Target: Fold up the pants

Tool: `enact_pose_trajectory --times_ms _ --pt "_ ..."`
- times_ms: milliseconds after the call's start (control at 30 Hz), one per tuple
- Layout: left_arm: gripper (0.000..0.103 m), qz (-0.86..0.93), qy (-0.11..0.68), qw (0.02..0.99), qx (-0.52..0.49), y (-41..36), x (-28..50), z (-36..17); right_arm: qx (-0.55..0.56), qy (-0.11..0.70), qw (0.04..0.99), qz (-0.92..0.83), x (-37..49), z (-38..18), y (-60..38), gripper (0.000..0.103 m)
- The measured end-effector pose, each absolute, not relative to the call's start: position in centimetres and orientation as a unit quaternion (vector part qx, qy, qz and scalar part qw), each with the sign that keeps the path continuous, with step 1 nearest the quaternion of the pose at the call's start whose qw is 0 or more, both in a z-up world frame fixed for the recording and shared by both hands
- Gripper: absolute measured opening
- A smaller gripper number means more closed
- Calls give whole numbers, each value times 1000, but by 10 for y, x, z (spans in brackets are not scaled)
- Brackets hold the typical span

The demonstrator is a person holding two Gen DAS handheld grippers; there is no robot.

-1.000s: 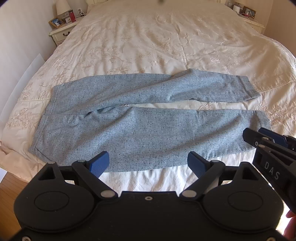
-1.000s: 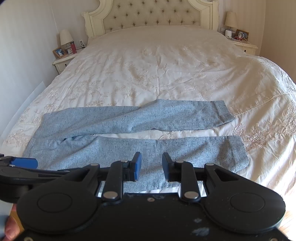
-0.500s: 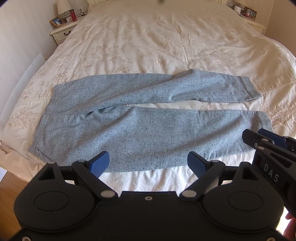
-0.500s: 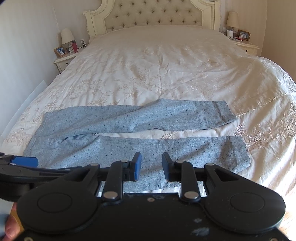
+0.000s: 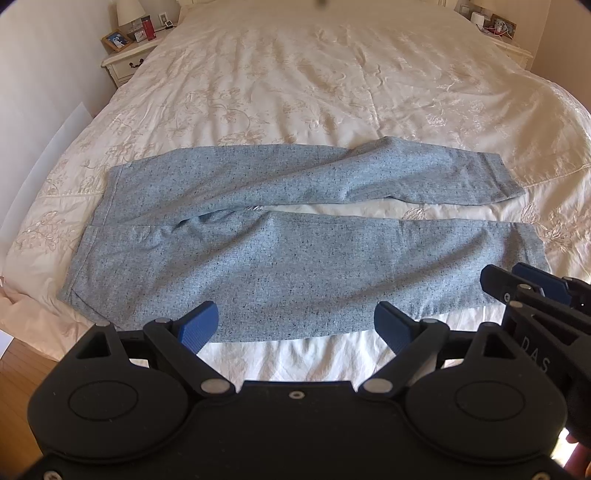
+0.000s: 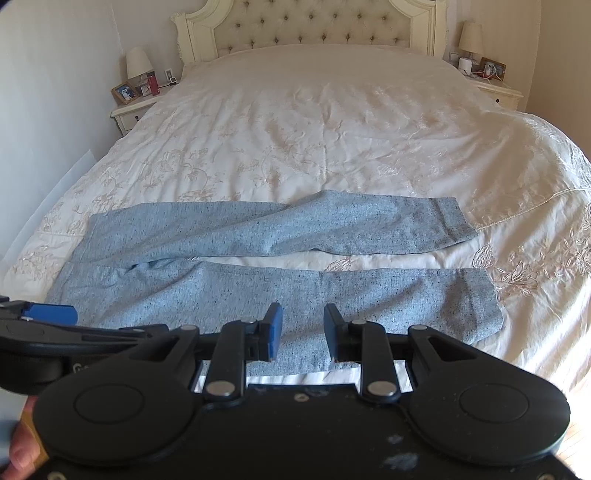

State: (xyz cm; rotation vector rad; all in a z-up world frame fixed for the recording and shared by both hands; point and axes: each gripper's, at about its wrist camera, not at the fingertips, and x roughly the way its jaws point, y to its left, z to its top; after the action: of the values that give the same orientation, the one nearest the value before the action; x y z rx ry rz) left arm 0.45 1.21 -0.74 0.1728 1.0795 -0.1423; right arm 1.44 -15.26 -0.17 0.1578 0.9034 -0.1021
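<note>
Grey-blue speckled pants (image 5: 288, 236) are lying flat across the cream embroidered bedspread (image 5: 314, 85), just ahead of both tools, waist end off to the left and cuffs off to the right, the two legs parted by a thin strip of bedding.

Against the pictures from a second ago, little is changing. The pants are keeping the same shape and place. The left gripper (image 5: 297, 325) is still hovering above the near leg's front edge with its blue pads spread wide and nothing between them. The right gripper (image 6: 303, 334) is holding the same narrow gap between its pads, gripping nothing. It is edging slightly forward, so the pants are sitting a touch lower in its view than before.

From the left wrist, the right gripper (image 5: 532, 291) is showing at the right edge, poised over the near leg's cuff. From the right wrist, the left gripper (image 6: 51, 314) is poking in from the left edge, over the hip area.

Only the right wrist view is taking in the tufted headboard (image 6: 310, 26), both lamps and the whole right nightstand (image 6: 498, 92). The left wrist view is cutting the headboard off, but is showing the waistband corner and a patch of wooden floor (image 5: 14, 373) below it.
</note>
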Motion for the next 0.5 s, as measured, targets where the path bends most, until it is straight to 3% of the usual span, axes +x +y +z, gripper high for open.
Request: enact_pose_trajectory --times_ms 500 --pt "92 -64 514 851 85 15 9 -8 88 464 880 -55 21 -8 -152 28"
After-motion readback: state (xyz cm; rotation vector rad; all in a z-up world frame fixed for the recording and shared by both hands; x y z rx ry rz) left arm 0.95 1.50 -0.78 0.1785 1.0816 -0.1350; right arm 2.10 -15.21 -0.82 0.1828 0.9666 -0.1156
